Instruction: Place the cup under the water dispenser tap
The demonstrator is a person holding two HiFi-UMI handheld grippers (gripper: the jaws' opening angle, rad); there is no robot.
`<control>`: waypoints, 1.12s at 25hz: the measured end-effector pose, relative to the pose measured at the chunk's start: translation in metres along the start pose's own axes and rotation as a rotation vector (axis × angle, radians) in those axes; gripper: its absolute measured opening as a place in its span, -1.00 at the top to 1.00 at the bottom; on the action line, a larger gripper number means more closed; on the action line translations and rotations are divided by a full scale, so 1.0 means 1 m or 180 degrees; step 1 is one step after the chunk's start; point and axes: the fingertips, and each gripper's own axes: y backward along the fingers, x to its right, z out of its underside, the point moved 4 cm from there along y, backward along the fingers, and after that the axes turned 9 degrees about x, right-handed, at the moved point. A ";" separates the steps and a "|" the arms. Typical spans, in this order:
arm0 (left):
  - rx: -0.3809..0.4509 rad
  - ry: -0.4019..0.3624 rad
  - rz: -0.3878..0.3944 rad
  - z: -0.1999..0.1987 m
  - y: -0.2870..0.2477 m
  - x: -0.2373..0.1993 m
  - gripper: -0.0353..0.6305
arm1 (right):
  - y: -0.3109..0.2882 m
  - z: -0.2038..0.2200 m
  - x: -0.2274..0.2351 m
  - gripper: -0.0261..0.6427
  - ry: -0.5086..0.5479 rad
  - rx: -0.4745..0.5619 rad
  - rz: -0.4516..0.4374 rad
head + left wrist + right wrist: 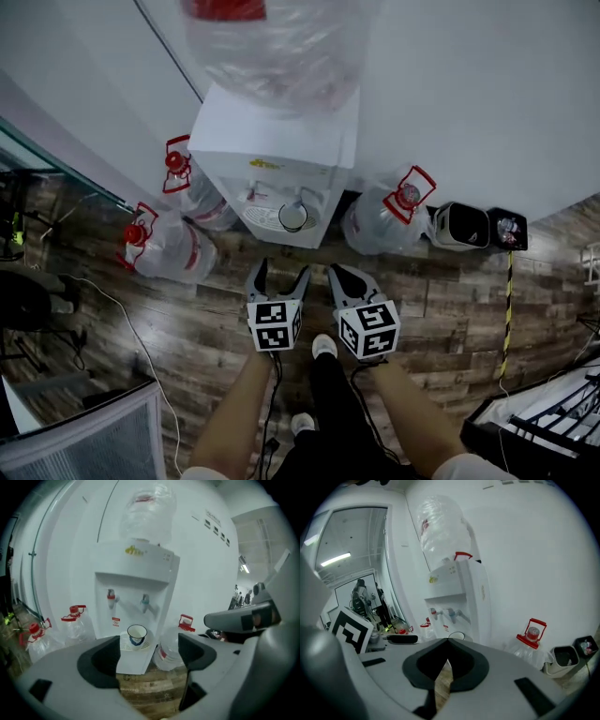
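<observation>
Head view is showing the white cup [293, 217] sitting on the water dispenser's [272, 131] drip tray [262, 218], beneath the taps. Left gripper [283, 274] is hovering near it with jaws spread and empty. Right gripper [342, 277] is hovering alongside, jaws pressed together on nothing.

Cup [137, 634]: small, white, dark rim, blue mark on its side. Upright, mouth up, looks empty from the head view. Stands on the round drip tray [124, 643] in the recess of the white water dispenser [140, 569]. Two taps above it: red tap [110, 597] left, blue tap [145, 603] right. Cup sits nearer the blue one, roughly below it.
</observation>
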 end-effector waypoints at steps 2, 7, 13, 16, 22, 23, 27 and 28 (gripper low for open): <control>-0.0006 -0.0022 0.0005 -0.016 0.038 0.006 -0.40 | 0.033 -0.013 -0.017 0.86 0.0003 0.0003 0.0039; -0.0034 -0.0116 0.0045 -0.050 0.129 0.020 -0.40 | 0.110 -0.045 -0.062 0.86 0.0023 0.0048 0.0090; 0.0040 -0.0157 0.0084 -0.078 0.237 0.042 -0.39 | 0.186 -0.084 -0.118 0.86 0.0018 0.0233 0.0120; 0.0117 -0.0210 0.0156 -0.091 0.286 0.053 -0.38 | 0.221 -0.106 -0.144 0.86 0.0053 0.0355 0.0149; 0.0312 -0.0255 0.0204 -0.120 0.373 0.077 -0.28 | 0.293 -0.128 -0.192 0.86 0.0139 0.0521 0.0148; 0.0356 -0.0256 0.0218 -0.126 0.385 0.082 -0.27 | 0.303 -0.128 -0.199 0.86 0.0152 0.0536 0.0144; 0.0475 -0.0296 0.0244 -0.144 0.426 0.093 -0.16 | 0.333 -0.131 -0.225 0.86 0.0104 0.0595 0.0120; 0.0481 -0.0310 0.0246 -0.146 0.434 0.096 -0.13 | 0.340 -0.131 -0.230 0.86 0.0101 0.0600 0.0106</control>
